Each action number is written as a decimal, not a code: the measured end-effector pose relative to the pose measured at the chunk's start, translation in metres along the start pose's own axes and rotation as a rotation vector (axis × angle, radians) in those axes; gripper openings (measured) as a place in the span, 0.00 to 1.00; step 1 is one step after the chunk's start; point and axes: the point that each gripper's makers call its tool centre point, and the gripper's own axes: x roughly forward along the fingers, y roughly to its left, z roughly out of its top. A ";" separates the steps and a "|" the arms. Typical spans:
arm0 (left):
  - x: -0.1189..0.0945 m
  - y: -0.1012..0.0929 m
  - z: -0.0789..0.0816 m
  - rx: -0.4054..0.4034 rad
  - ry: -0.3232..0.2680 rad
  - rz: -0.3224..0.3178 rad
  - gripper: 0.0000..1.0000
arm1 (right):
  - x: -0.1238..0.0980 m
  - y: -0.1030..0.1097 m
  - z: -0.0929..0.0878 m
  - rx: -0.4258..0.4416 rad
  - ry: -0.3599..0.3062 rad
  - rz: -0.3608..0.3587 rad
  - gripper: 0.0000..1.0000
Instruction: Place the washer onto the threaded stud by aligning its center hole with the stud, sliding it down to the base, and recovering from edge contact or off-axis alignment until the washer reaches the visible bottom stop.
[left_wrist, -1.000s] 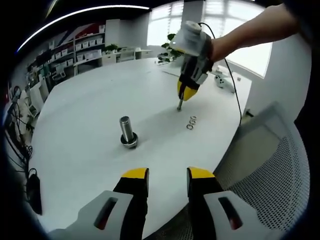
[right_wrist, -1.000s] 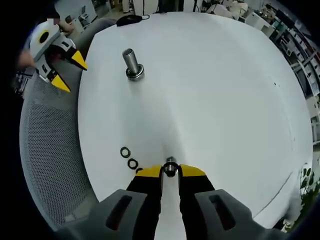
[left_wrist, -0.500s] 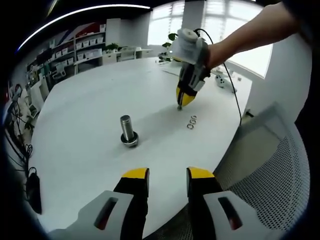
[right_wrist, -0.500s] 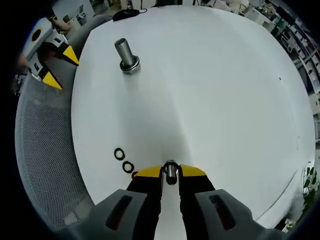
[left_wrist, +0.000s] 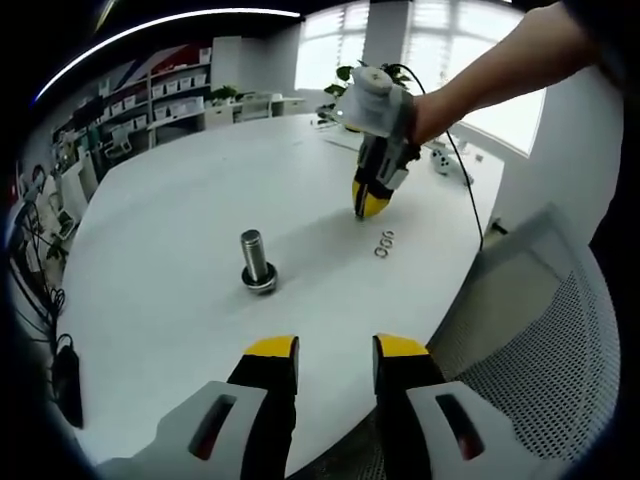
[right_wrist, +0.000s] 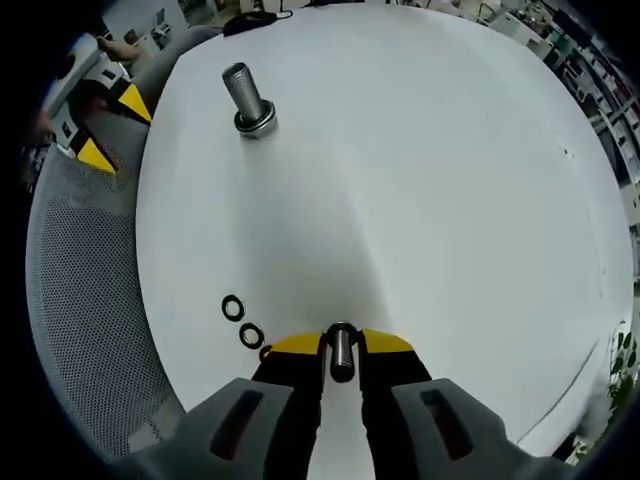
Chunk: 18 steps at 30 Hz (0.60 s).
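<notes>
- Right gripper (right_wrist: 341, 345) has its yellow-tipped jaws closed on a short grey metal pin (right_wrist: 341, 353), which stands between the tips; in the left gripper view this gripper (left_wrist: 369, 203) points down at the white table (left_wrist: 170, 220), its tips at or just above the surface.
- Left gripper (left_wrist: 336, 352) has its jaws apart with nothing between them, poised over the table's near edge, well apart from the threaded stud (left_wrist: 254, 258).
- Wide bare tabletop lies around the stud on every side; a grey mesh chair (left_wrist: 540, 340) stands just beside the table edge.
- A person's bare forearm (left_wrist: 490, 70) reaches in from the window side, holding the right gripper tilted downward.
- Stud stands upright, a ring-like collar around its base.
- Two dark washers (right_wrist: 242, 322) lie flat side by side on the table, near the right gripper's tips and well apart from the stud (right_wrist: 245, 98).
</notes>
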 end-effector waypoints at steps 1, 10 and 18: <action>0.000 0.000 0.000 -0.001 0.000 -0.001 0.27 | 0.001 0.000 0.000 0.003 0.001 0.001 0.16; -0.001 0.002 0.000 -0.006 -0.004 0.007 0.27 | 0.002 0.003 -0.003 0.003 0.012 0.001 0.17; -0.001 0.002 0.001 -0.008 -0.005 0.010 0.27 | -0.001 0.000 -0.001 0.022 -0.006 -0.010 0.24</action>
